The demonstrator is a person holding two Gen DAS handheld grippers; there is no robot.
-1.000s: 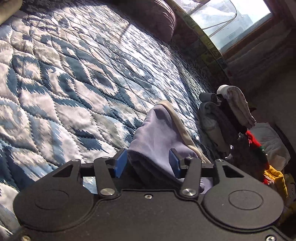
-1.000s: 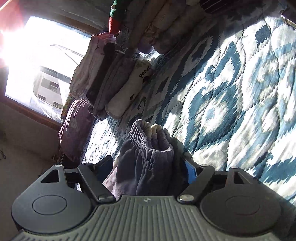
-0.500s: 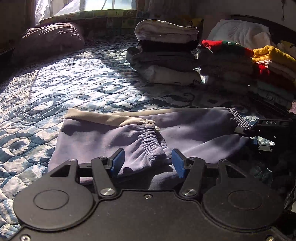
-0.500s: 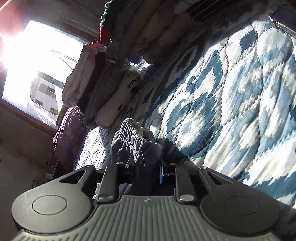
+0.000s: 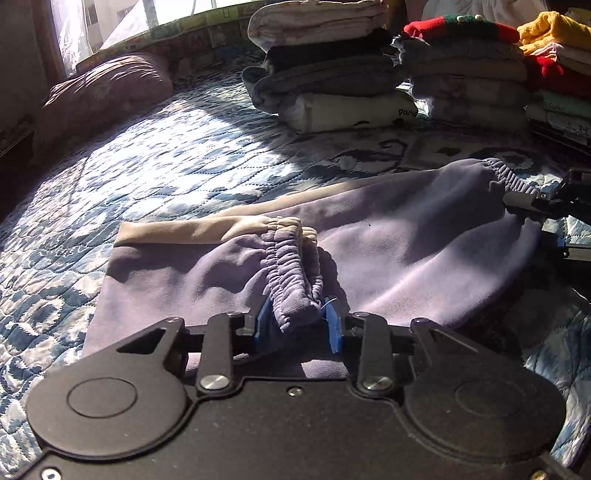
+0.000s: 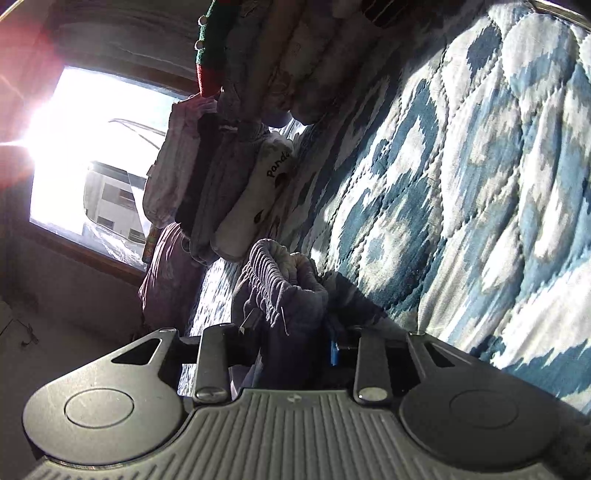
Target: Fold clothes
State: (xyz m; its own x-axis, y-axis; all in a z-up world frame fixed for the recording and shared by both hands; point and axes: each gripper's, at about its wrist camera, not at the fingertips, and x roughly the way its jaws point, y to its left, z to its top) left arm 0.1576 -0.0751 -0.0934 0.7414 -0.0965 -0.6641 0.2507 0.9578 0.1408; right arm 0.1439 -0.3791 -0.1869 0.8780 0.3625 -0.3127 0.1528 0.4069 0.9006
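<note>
Purple trousers [image 5: 406, 251] with a beige side stripe lie folded across the blue patterned quilt [image 5: 166, 166]. In the left wrist view my left gripper [image 5: 297, 321] is shut on their gathered elastic cuff [image 5: 291, 266], its blue pads pressed against both sides. At that view's right edge my right gripper [image 5: 517, 199] pinches the elastic waistband end. The right wrist view, tilted sideways, shows the right gripper [image 6: 295, 339] shut on the bunched purple waistband [image 6: 280, 291], which hides most of its fingers.
Two stacks of folded clothes [image 5: 332, 74] [image 5: 469, 74] stand at the back of the bed, with a yellow and red pile [image 5: 554, 33] further right. A purple pillow [image 5: 107, 88] lies at the back left under a bright window [image 6: 92, 147].
The left gripper swung round to face the laid-out trousers, then its fingers closed onto the cuff. The right gripper closed on the waistband about half a second ago and still holds it.
</note>
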